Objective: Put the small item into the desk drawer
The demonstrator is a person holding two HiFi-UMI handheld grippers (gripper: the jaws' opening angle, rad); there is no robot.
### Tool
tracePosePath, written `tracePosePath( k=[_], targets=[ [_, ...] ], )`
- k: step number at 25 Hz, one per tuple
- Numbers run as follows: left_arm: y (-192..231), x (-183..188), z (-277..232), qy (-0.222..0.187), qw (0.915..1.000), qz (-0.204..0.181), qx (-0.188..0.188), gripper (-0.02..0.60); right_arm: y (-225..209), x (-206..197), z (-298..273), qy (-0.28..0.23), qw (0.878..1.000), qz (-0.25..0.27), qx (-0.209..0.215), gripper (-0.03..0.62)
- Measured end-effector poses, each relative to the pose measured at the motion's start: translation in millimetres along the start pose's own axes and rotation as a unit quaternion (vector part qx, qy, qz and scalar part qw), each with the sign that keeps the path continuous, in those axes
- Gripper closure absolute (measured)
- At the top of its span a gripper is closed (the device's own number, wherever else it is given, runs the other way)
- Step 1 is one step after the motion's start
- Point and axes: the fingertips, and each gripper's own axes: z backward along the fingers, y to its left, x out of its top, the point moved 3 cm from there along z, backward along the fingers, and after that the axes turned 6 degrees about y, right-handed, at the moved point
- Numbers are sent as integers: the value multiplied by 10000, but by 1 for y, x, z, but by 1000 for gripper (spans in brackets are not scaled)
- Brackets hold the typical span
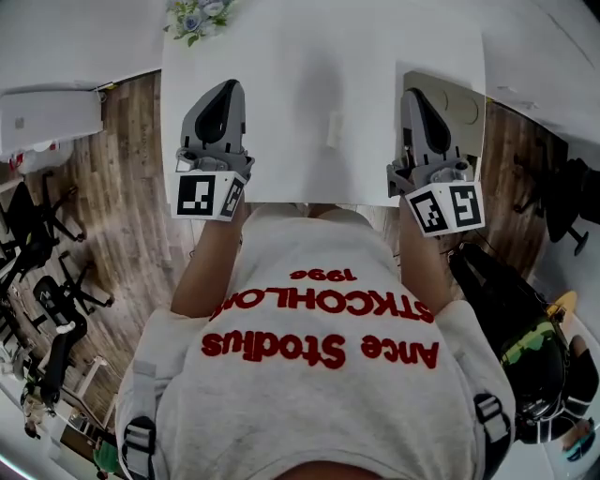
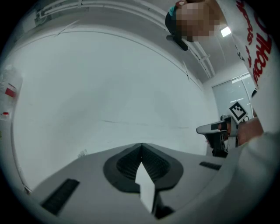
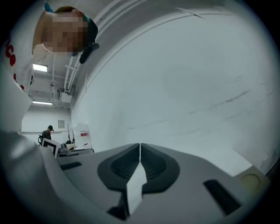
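A small pale oblong item (image 1: 334,129) lies on the white desk (image 1: 309,56), between my two grippers. My left gripper (image 1: 225,91) hangs over the desk's left front part, its jaws closed together with nothing in them. My right gripper (image 1: 418,96) is over the right front part, also shut and empty, beside a beige panel (image 1: 459,103) with round marks at the desk's right edge. In the left gripper view the shut jaws (image 2: 141,145) face the bare desk top, with the right gripper (image 2: 218,131) off to the side. The right gripper view shows its jaws (image 3: 140,145) meeting in a line.
A bunch of flowers (image 1: 197,14) stands at the desk's far left edge. Office chairs (image 1: 37,234) and a white unit (image 1: 47,117) stand on the wooden floor to the left. A black bag (image 1: 525,328) lies at the right. My torso (image 1: 319,356) is at the desk's front edge.
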Motion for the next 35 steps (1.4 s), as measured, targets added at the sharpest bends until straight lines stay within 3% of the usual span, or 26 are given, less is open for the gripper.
tracePosePath(
  k=[5, 9, 16, 21, 25, 32, 35],
  targets=[
    [2, -32, -6, 351, 9990, 178, -190, 575, 2, -55, -15, 698, 9972, -229, -141, 581],
    [1, -55, -8, 617, 9972, 322, -281, 574, 0, -105, -24, 1337, 9899, -395, -270, 519],
    [-5, -86, -1, 976, 9933, 408, -475, 574, 4, -208, -33, 2551, 9646, -513, -429, 430],
    [-12, -79, 6, 1035, 9923, 442, -520, 574, 9, -233, -26, 3094, 9486, -450, -497, 387],
    [-16, -79, 5, 1045, 9922, 434, -519, 574, 4, -234, -22, 3054, 9495, -523, -492, 455],
    [2, -74, -1, 802, 9949, 331, -522, 575, 7, -201, -42, 2396, 9689, -414, -467, 465],
    [0, -60, -3, 688, 9960, 274, -509, 574, 5, -170, -41, 2040, 9772, -346, -466, 467]
  ],
)
